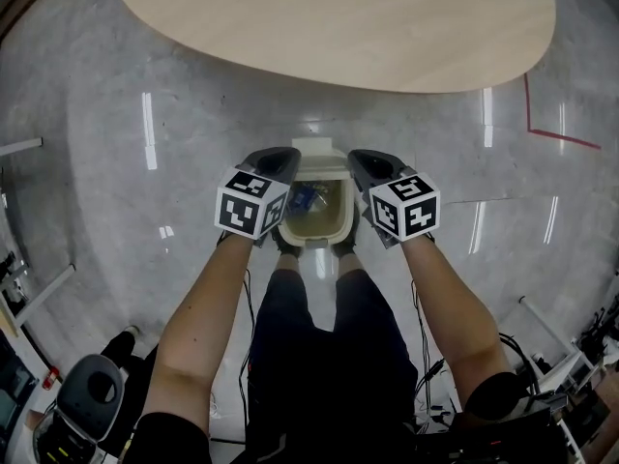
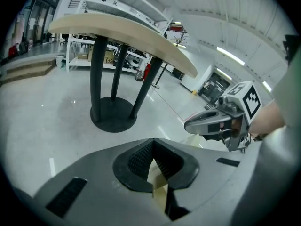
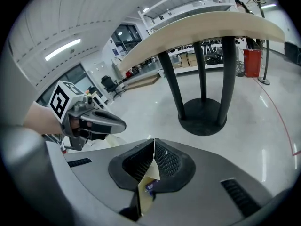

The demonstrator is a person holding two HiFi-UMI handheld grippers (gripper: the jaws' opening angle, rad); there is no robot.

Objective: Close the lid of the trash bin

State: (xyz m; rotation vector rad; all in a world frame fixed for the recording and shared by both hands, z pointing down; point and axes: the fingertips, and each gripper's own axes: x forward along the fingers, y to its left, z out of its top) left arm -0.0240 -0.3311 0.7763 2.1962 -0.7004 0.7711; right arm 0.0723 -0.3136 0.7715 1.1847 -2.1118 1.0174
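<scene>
The cream trash bin (image 1: 311,244) stands on the floor right in front of the person's feet. Its white lid (image 1: 319,152) is swung up at the far side, and some trash with a blue piece (image 1: 303,197) lies inside. My left gripper (image 1: 278,159) hovers over the bin's left rim and my right gripper (image 1: 371,161) over its right rim. Both are shut with nothing held. In the left gripper view the jaws (image 2: 153,143) meet at their tips, with the bin's cream (image 2: 158,181) showing below them. The right gripper view shows the same (image 3: 154,143).
A large oval wooden table (image 1: 338,17) stands beyond the bin on a dark pedestal base (image 2: 113,114). Red tape (image 1: 556,135) marks the glossy grey floor at the right. Equipment and cables (image 1: 87,394) sit behind the person on both sides.
</scene>
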